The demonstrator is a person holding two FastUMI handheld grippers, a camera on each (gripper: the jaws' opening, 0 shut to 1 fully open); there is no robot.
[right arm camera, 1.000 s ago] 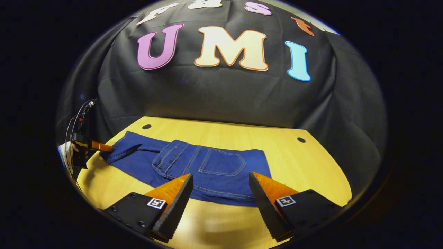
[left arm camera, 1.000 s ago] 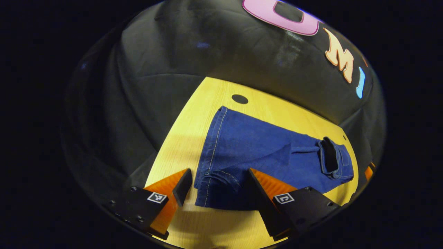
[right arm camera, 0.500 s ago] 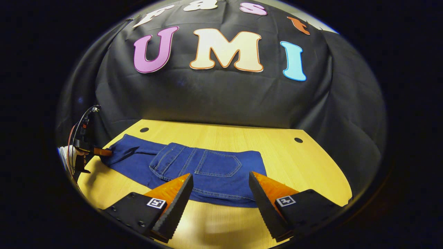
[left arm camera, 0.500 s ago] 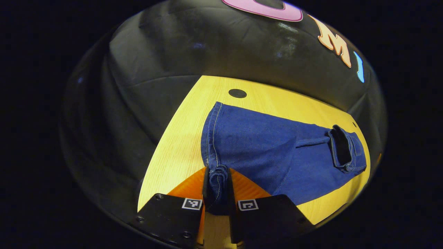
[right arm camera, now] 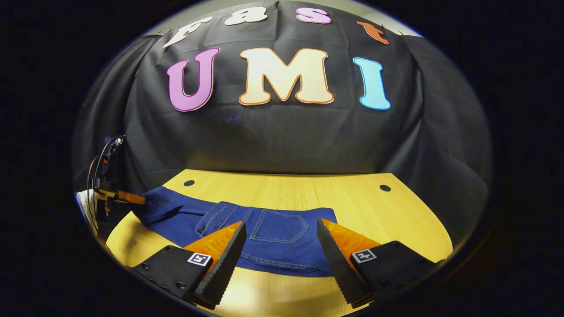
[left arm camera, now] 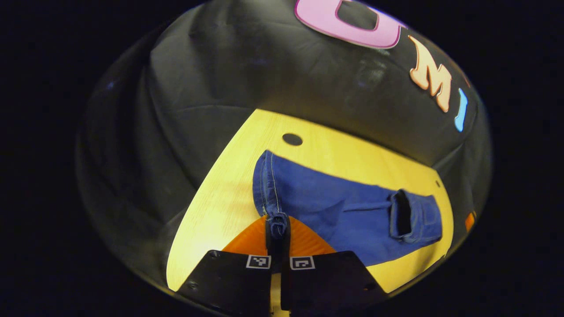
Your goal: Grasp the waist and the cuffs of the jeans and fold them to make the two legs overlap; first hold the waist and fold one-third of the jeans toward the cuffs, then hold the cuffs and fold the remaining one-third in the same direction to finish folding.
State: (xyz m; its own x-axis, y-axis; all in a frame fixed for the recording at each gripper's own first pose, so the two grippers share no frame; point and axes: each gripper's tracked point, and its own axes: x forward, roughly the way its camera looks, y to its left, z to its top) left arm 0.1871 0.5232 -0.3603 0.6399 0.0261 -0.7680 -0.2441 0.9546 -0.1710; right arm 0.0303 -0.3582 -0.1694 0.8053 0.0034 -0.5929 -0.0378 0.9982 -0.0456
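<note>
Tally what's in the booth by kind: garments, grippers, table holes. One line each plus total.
Jeans: 1, blue, lying on the table
Grippers: 2, the left gripper shut on the jeans' cuff end, the right gripper open over the waist end
Table holes: 2, dark and round
Total: 5

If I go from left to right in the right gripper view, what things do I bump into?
The left gripper holding the jeans' cuff → the jeans lying on the table → the back pocket → the bare wooden table → the small dark hole near its far right corner.
</note>
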